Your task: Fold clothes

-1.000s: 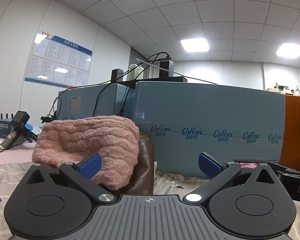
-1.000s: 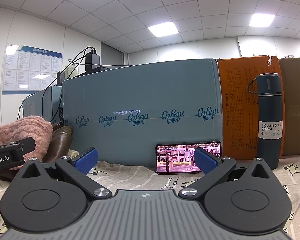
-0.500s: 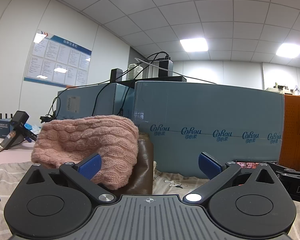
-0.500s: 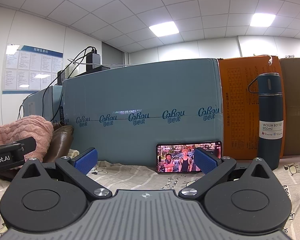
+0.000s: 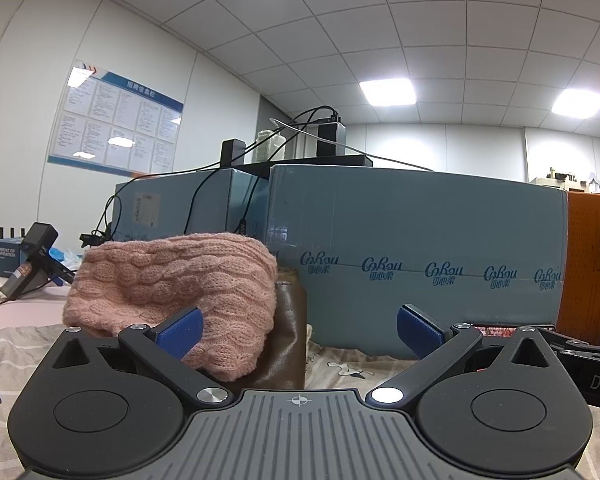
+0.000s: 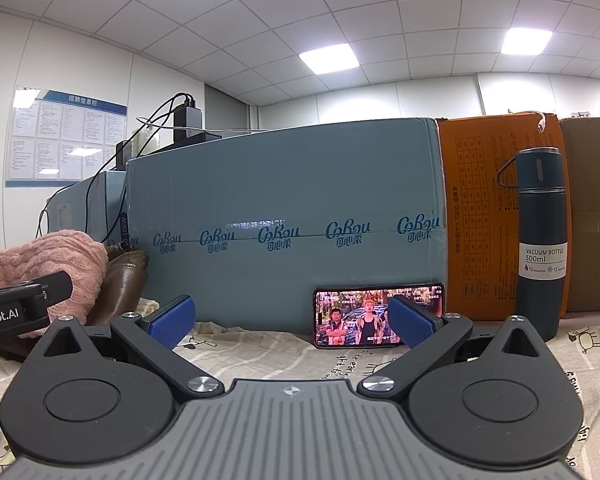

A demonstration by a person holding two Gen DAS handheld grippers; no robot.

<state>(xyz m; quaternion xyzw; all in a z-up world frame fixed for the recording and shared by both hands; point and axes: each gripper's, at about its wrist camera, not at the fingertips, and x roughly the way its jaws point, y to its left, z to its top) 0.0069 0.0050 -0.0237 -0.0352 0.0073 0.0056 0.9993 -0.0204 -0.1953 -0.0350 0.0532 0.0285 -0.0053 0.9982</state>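
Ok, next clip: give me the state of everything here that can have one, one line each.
left gripper: open, holding nothing.
right gripper: open, holding nothing.
pink knit sweater: bunched in a heap, not folded flat, draped over the brown garment.
brown leather garment: crumpled under the sweater.
phone: on its side against the blue box, screen on.
vacuum bottle: upright, cap on.
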